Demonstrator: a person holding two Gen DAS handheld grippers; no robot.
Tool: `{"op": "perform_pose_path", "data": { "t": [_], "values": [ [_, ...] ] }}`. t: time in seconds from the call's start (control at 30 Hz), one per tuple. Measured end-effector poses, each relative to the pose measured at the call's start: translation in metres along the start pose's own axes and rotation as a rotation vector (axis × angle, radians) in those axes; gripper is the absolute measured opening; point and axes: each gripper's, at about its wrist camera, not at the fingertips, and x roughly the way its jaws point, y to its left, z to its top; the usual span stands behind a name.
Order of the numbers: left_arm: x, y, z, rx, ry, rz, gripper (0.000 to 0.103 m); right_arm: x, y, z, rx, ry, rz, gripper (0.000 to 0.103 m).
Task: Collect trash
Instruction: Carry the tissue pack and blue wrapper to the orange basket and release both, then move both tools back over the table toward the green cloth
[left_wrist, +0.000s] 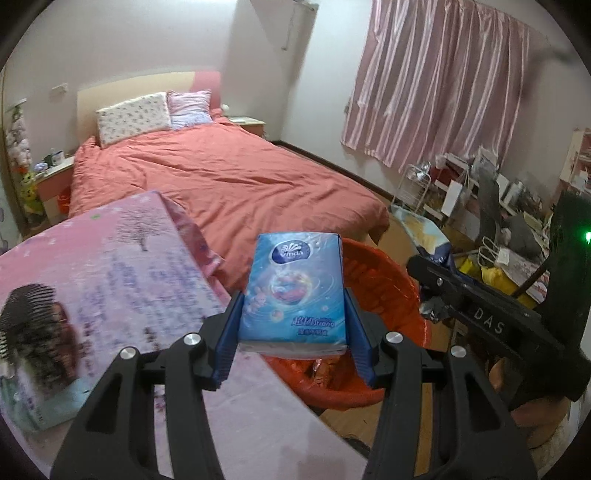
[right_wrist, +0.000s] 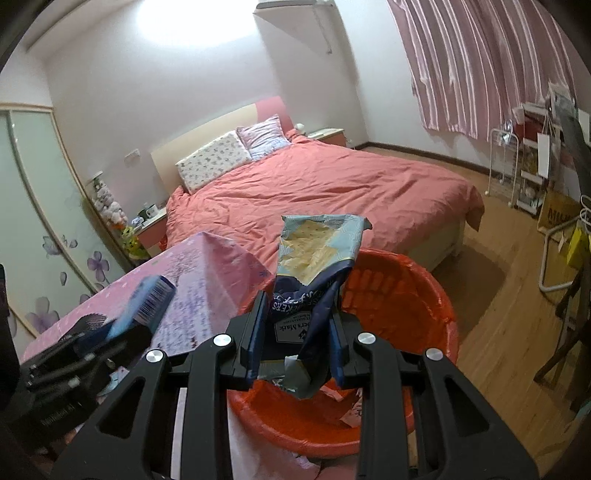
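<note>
My left gripper (left_wrist: 293, 334) is shut on a blue Vinda tissue pack (left_wrist: 295, 291), held over the near rim of the orange-lined trash bin (left_wrist: 388, 291). My right gripper (right_wrist: 297, 345) is shut on a crumpled blue cracker wrapper (right_wrist: 314, 266), held above the same bin (right_wrist: 402, 295), which has scraps of paper inside. The left gripper with the tissue pack (right_wrist: 146, 308) also shows at the left of the right wrist view. The right gripper's body (left_wrist: 487, 317) shows at the right of the left wrist view.
A table with a pink printed cloth (left_wrist: 122, 280) stands left of the bin, with a dark hairbrush (left_wrist: 33, 328) on it. A bed with a red duvet (right_wrist: 325, 184) lies beyond. Cluttered shelves and a white rack (left_wrist: 480, 192) are on the right, by the wooden floor (right_wrist: 498, 295).
</note>
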Motion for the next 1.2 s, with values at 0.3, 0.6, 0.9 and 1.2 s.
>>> {"op": "perform_pose_path", "data": {
  "t": [0.3,0.6,0.9,1.2],
  "values": [
    [0.054,-0.018,0.005,0.038,0.061,-0.002,0.057,0.019,-0.028,0.001,0.082,0.030,0.040,0.038],
    [0.060,0.007,-0.007,0.010,0.092,0.067,0.069,0.025,-0.033,-0.003,0.110,0.063,0.024,0.056],
    [0.004,0.049,-0.032,-0.023,0.065,0.153,0.075,0.016,-0.011,-0.013,0.055,0.083,0.021,0.056],
    [-0.078,0.137,-0.082,-0.140,0.033,0.361,0.076,0.015,0.056,-0.045,-0.087,0.140,0.065,0.056]
  ]
}}
